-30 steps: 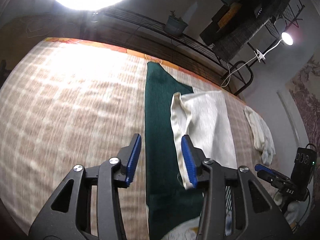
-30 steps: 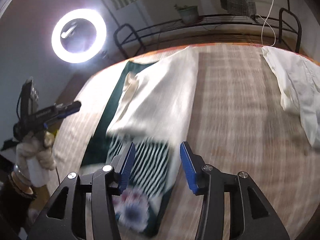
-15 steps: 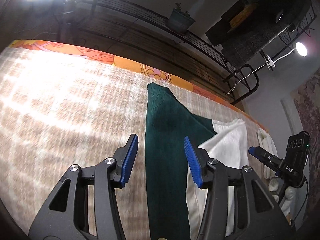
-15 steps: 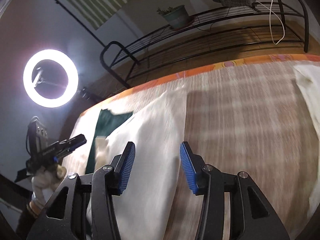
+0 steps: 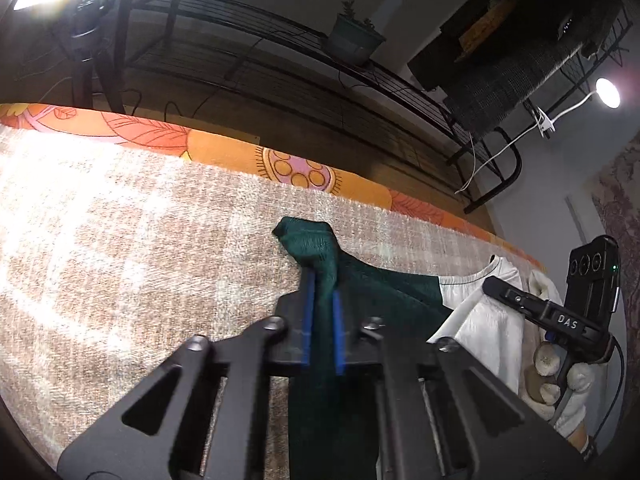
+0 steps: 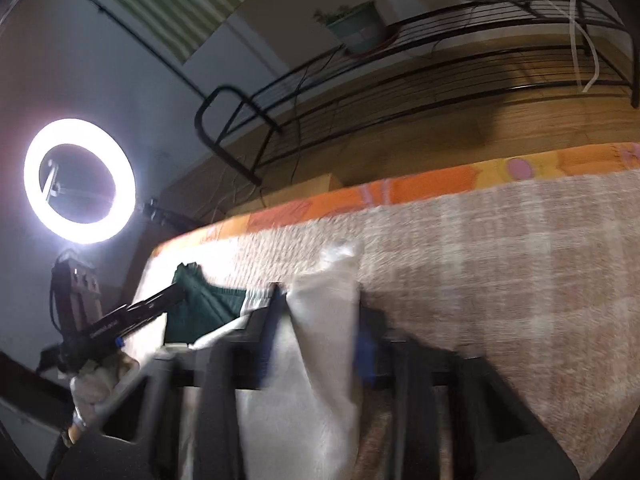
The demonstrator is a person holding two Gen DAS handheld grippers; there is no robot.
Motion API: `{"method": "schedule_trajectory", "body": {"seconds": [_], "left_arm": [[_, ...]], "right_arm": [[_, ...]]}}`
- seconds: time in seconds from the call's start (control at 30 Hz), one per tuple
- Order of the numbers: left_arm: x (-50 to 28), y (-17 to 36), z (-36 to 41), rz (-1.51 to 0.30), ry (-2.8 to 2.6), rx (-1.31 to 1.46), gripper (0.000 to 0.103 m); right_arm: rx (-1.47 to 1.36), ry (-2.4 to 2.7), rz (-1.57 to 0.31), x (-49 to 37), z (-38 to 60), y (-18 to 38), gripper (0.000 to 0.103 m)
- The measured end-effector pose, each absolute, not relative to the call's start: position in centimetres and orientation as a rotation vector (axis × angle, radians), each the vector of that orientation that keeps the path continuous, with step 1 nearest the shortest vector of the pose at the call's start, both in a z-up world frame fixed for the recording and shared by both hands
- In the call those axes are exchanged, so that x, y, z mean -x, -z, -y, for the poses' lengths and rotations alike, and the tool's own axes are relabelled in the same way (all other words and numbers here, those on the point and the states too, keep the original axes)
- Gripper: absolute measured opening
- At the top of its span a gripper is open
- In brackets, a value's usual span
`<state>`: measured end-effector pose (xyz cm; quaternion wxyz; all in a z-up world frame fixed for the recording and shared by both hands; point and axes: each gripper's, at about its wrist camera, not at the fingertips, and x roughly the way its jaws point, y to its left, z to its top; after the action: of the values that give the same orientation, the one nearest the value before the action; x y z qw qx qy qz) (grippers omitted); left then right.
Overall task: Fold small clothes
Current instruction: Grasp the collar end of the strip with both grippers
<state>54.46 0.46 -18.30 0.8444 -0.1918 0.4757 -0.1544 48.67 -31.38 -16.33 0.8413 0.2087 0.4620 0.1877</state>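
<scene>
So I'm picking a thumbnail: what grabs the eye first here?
The left gripper, bottom centre of its own view, jaws just closed on a bunched dark green corner of the garment on the woven cover. The glowing ring light at the right view's left edge. The right gripper pinches white cloth.

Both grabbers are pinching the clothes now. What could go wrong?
The left gripper, whose jaws have just closed, pinches only a bunched tip of the green cloth, so it might slip out when lifted. The right gripper, also just closed, holds the white cloth's far end; uneven pulling could crumple the fold.
</scene>
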Motion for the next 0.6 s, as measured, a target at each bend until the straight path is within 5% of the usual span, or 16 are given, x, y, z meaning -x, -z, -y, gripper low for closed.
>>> {"method": "schedule_trajectory", "body": {"seconds": [0.6], "left_arm": [[-46.6,10.4,-1.0,-0.865,0.350,0.345,0.000]], "right_arm": [[-0.327,-0.432,-0.839,-41.7,30.4,7.7,0.002]]}}
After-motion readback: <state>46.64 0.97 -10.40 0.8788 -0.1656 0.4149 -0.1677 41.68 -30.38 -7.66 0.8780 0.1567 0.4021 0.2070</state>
